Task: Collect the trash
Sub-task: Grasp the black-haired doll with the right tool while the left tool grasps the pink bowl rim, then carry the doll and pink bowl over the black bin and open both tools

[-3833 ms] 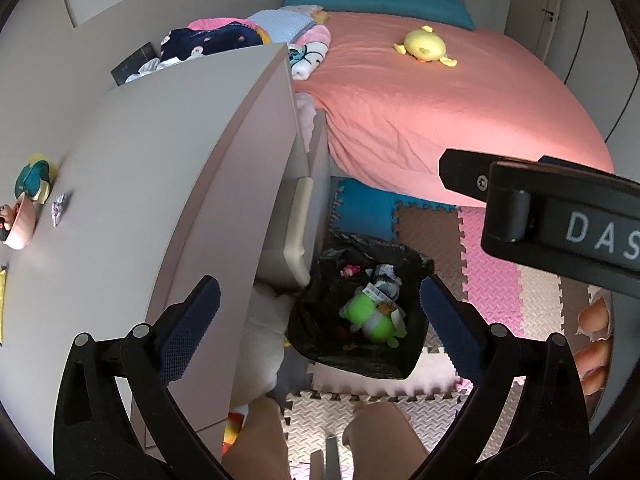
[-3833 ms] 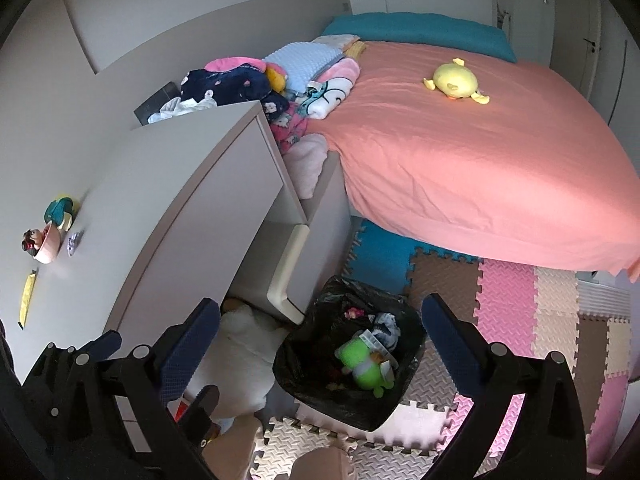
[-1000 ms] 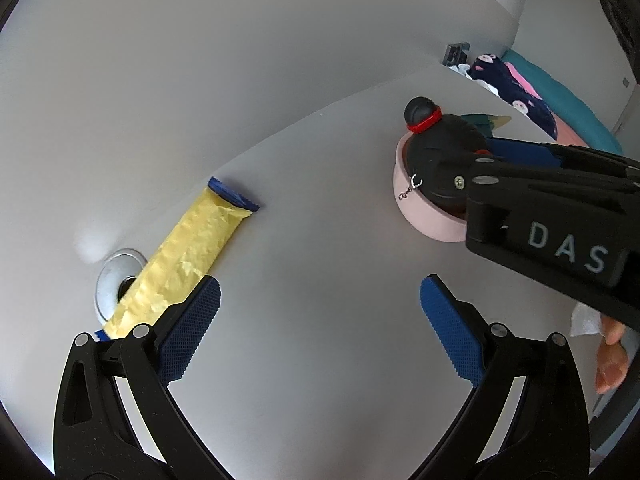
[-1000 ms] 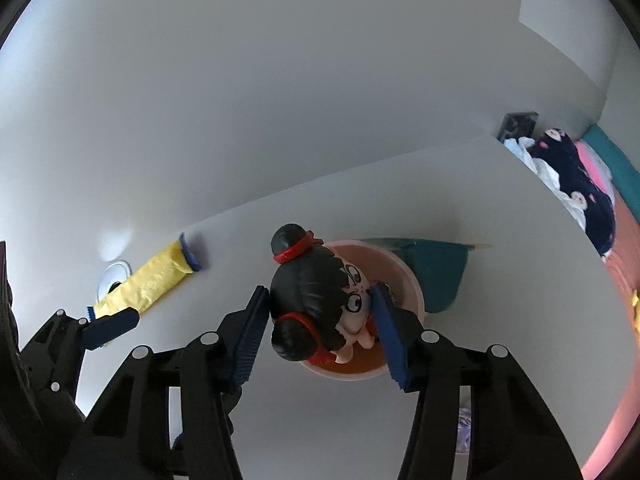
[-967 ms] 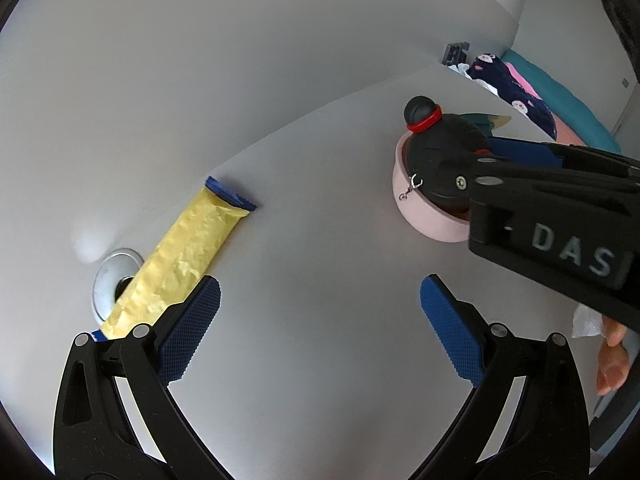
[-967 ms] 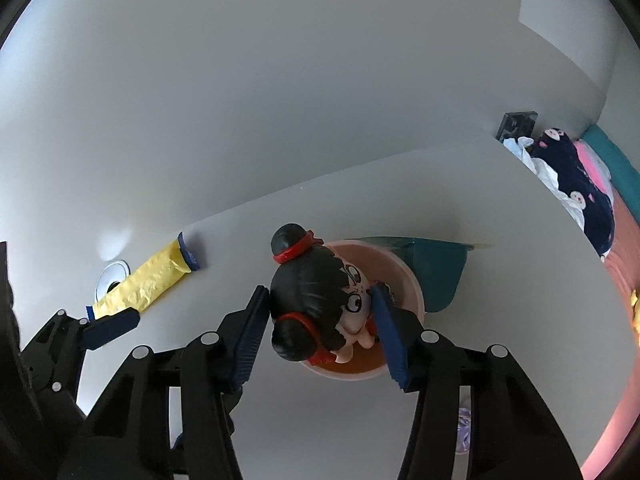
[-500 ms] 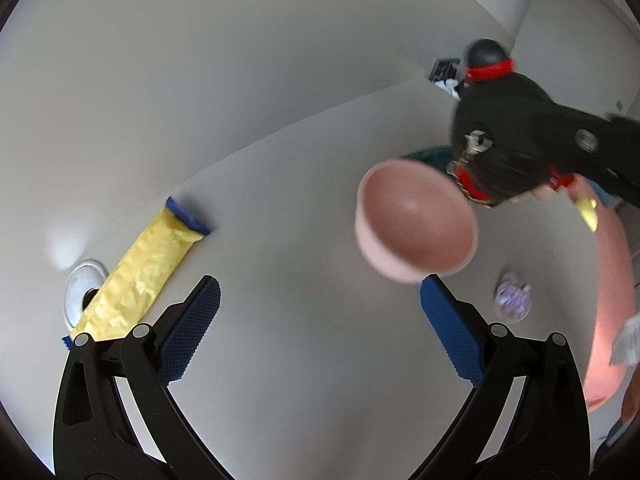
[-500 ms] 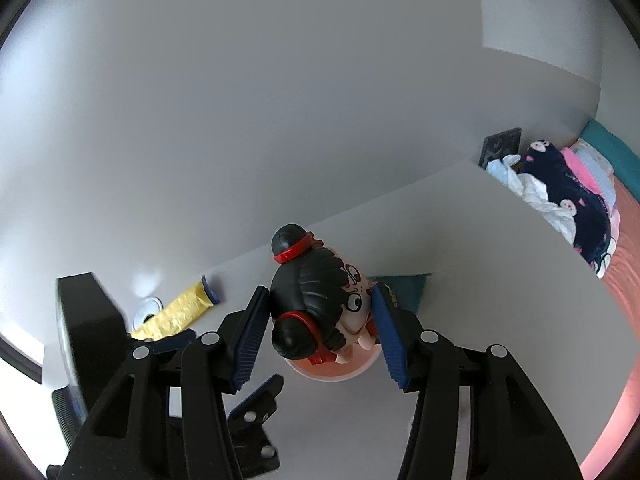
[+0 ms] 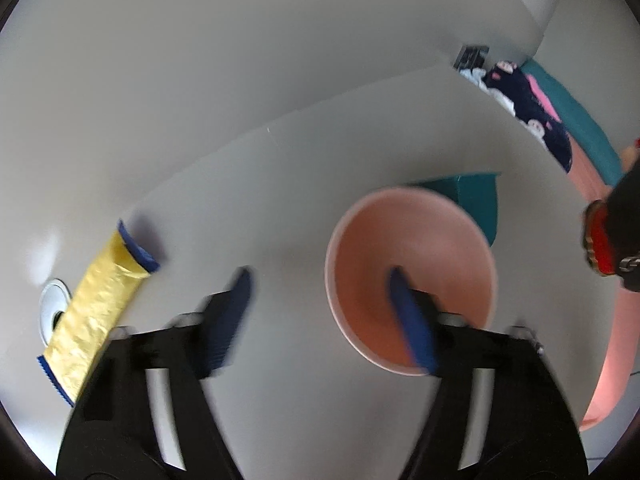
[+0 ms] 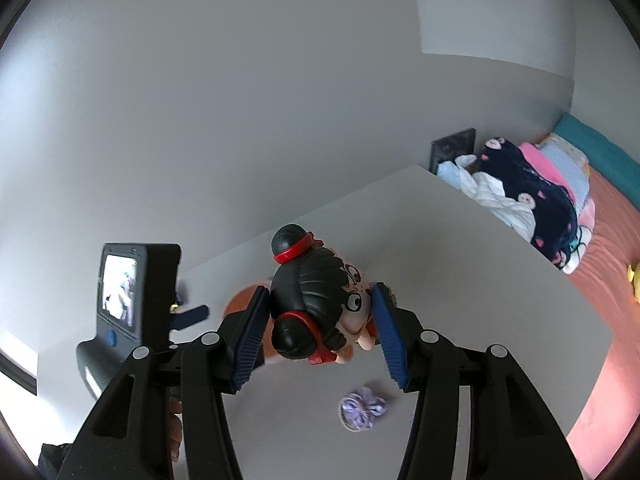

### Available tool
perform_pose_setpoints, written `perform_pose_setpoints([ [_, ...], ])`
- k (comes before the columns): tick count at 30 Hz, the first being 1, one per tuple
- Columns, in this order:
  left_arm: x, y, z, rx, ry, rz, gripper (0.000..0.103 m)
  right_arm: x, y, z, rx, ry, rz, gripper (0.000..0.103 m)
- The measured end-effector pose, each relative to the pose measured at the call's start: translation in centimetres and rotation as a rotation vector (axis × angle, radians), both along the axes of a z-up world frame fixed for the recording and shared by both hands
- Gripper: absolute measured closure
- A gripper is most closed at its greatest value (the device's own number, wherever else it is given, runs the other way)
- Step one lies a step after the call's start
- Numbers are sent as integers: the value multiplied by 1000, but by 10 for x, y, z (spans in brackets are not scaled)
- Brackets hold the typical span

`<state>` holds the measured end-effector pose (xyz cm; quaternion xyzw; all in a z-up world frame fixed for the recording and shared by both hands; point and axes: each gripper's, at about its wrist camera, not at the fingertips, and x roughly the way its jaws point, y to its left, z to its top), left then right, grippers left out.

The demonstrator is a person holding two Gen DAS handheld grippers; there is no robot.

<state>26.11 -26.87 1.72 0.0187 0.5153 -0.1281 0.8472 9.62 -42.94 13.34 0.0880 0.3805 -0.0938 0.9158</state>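
Observation:
A pink bowl (image 9: pixel 412 240) stands empty on the white desk (image 9: pixel 280 184). My left gripper (image 9: pixel 320 300) is blurred and half open, its right finger inside the bowl and its left finger outside the rim. A yellow wrapper (image 9: pixel 96 312) with blue ends lies on the desk to the left. My right gripper (image 10: pixel 316 320) is shut on a doll figure (image 10: pixel 316 312) with black hair and red bands, held above the desk. The doll's edge shows at the right of the left wrist view (image 9: pixel 612 240). The bowl (image 10: pixel 244 300) is mostly hidden behind the right gripper's left finger.
A teal object (image 9: pixel 476 200) lies behind the bowl. A purple crumpled wrapper (image 10: pixel 362 408) lies on the desk (image 10: pixel 480 280) below the doll. Clothes (image 10: pixel 528 200) are piled past the desk's far end, with a pink bed (image 10: pixel 616 240) at the right. The left gripper's body and screen (image 10: pixel 132 300) are at left.
My right gripper has lifted the doll out of the bowl and away to the right. My left gripper has moved onto the bowl and narrowed, one finger now inside it.

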Motion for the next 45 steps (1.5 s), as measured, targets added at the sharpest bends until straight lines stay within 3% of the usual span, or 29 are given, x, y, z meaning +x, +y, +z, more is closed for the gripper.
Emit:
perform_pose_setpoints([
  [1, -1, -3, -5, -5, 12, 1, 65, -2, -2, -2, 0, 3, -5, 49],
  [7, -23, 5, -3, -23, -3, -34, 87, -5, -10, -9, 18, 15, -34, 49],
  [10, -31, 11, -2, -47, -6, -35, 90, -9, -8, -10, 20, 18, -39, 49],
  [28, -107, 24, 32, -65, -89, -81, 91, -76, 9, -1, 39, -19, -69, 49],
  [35, -151, 6, 45, -5, -161, -132, 91, -116, 5, 3, 55, -52, -91, 49],
  [45, -203, -30, 56, 3, -202, -208, 91, -185, -19, 2, 68, -90, -150, 49],
])
